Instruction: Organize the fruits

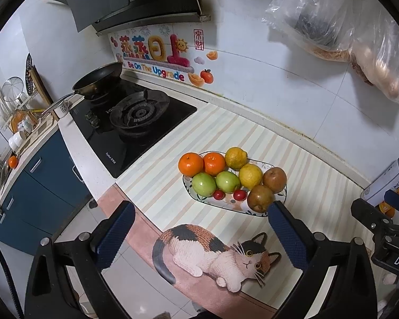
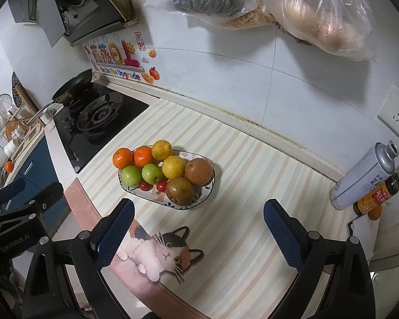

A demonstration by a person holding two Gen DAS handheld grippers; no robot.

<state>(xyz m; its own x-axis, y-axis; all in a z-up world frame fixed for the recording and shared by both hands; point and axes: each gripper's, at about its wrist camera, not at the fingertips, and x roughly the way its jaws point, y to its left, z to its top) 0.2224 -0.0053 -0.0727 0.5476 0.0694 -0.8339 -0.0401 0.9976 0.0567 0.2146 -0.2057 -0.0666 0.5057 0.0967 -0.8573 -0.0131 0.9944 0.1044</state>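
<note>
An oval patterned plate (image 1: 226,204) (image 2: 199,199) on the striped mat holds two oranges (image 1: 190,163) (image 2: 123,158), two lemons (image 1: 250,176) (image 2: 173,167), two green fruits (image 1: 203,184) (image 2: 131,176), two brown pears (image 1: 260,198) (image 2: 180,190) and two small red fruits (image 1: 218,194) (image 2: 145,185). My left gripper (image 1: 200,232) is open and empty, just in front of the plate. My right gripper (image 2: 198,230) is open and empty, in front of the plate and to its right.
A gas stove (image 1: 135,122) with a frying pan (image 1: 98,82) lies to the left. A spray can (image 2: 364,175) and a sauce bottle (image 2: 380,188) stand at the right by the wall. Plastic bags (image 2: 292,8) hang above. The counter edge runs along the cat picture (image 1: 215,255).
</note>
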